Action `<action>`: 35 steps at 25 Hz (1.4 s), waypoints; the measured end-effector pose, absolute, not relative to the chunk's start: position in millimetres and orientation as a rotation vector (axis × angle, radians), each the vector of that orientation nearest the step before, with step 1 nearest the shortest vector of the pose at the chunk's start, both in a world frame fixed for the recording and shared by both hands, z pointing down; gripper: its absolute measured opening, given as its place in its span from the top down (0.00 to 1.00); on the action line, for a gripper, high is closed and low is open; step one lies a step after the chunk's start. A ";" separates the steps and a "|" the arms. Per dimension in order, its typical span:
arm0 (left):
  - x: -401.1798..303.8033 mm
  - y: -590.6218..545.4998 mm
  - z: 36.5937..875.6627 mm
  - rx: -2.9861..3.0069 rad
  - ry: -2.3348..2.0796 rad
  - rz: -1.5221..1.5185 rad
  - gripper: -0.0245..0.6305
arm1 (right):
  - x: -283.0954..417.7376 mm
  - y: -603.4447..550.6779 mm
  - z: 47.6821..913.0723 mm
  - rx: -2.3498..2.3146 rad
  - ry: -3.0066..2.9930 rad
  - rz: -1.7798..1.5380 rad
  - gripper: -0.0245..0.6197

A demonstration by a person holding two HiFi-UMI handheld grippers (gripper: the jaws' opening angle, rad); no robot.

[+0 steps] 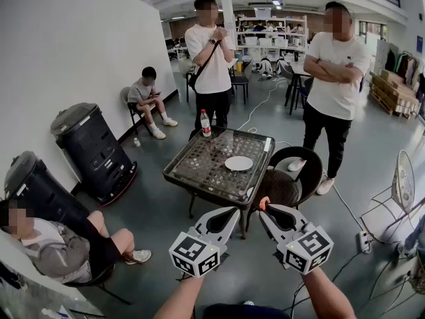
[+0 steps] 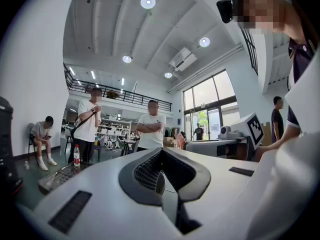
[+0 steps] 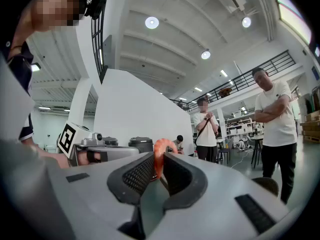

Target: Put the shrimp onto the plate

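A small orange shrimp [image 3: 159,149] sticks up between the pads of my right gripper [image 3: 159,158], which is shut on it. In the head view the shrimp [image 1: 264,202] shows at the tip of the right gripper [image 1: 264,210], held in the air short of the table. The white plate [image 1: 238,163] lies on the dark glass-topped table [image 1: 192,171], ahead of both grippers. My left gripper [image 1: 232,212] hangs beside the right one. Its jaws [image 2: 161,153] look shut, with nothing between them.
A water bottle [image 1: 206,123] stands at the table's far left corner. A black round chair [image 1: 295,171] sits right of the table. Two people stand behind it [image 1: 214,65] [image 1: 337,78]; others sit at left [image 1: 146,98] [image 1: 56,248]. Black bins [image 1: 89,145] line the wall.
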State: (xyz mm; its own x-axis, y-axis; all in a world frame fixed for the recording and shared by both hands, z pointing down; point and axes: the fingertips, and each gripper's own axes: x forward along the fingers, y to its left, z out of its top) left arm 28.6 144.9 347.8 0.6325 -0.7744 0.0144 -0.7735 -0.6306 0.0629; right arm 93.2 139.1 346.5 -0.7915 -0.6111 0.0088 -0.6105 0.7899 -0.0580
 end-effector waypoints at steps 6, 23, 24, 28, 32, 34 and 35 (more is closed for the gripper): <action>32.9 140.3 348.3 2.783 -1.313 -0.011 0.95 | 93.6 135.2 343.8 -0.991 2.958 -0.099 0.87; 30.8 114.8 358.6 2.767 -1.339 0.038 0.95 | 100.8 104.0 348.4 -0.978 2.923 -0.140 0.87; 30.0 110.1 360.7 2.768 -1.335 0.042 0.95 | 100.0 99.5 350.7 -0.983 2.924 -0.143 0.87; 26.5 85.2 364.6 2.771 -1.322 0.045 0.95 | 96.8 75.5 352.8 -0.999 2.922 -0.143 0.87; 19.8 55.3 373.1 2.769 -1.299 0.044 0.95 | 88.2 47.8 356.7 -1.014 2.927 -0.137 0.87; 12.3 37.2 378.8 2.775 -1.286 0.046 0.95 | 80.8 31.6 362.3 -1.025 2.930 -0.135 0.87; 8.0 26.9 380.7 2.776 -1.279 0.048 0.95 | 77.1 21.7 364.5 -1.034 2.930 -0.137 0.87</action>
State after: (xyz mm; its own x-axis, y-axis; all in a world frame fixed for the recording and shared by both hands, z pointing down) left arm 8.0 26.9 380.7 0.6502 -0.7571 0.0637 -0.7597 -0.6471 0.0638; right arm 77.1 21.7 364.5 -0.7786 -0.6275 -0.0006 -0.6247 0.7752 -0.0938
